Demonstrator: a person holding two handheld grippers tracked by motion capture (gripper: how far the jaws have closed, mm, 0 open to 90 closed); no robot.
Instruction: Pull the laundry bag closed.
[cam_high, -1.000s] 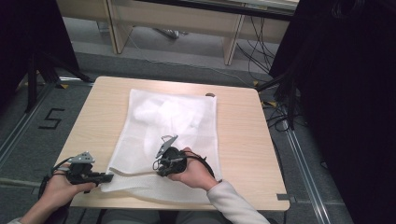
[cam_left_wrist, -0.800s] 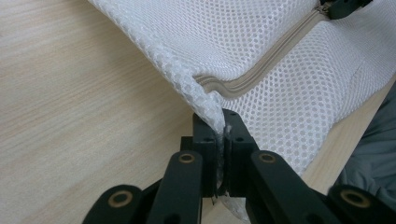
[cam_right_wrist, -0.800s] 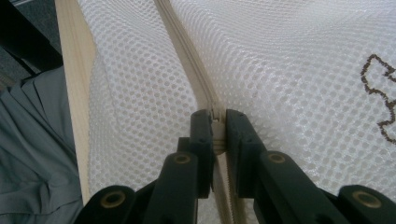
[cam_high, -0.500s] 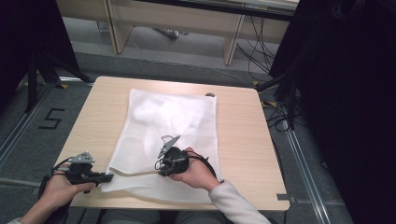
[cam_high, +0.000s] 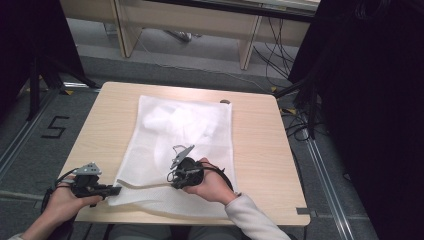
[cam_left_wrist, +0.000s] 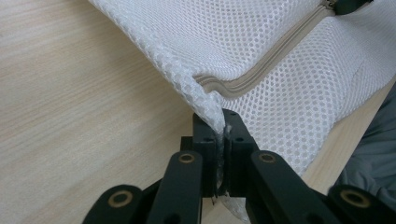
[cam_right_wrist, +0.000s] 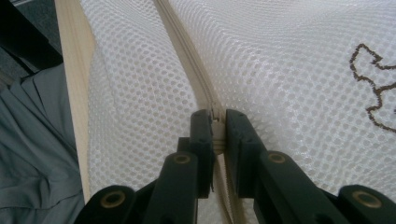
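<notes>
Both grippers (cam_high: 114, 189) (cam_high: 175, 186) pinch the mesh bag (cam_high: 200, 130) (zipper (cam_right_wrist: 187, 51) side).

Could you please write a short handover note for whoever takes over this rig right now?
Left gripper: shut on the corner of the mesh bag, at the zipper's end.
Right gripper: shut on the zipper, farther along it.
The bag lies flat on the table, near the front edge.
Done: both grips set.
Left: probably drawing the zipper along while the corner is held.
</notes>
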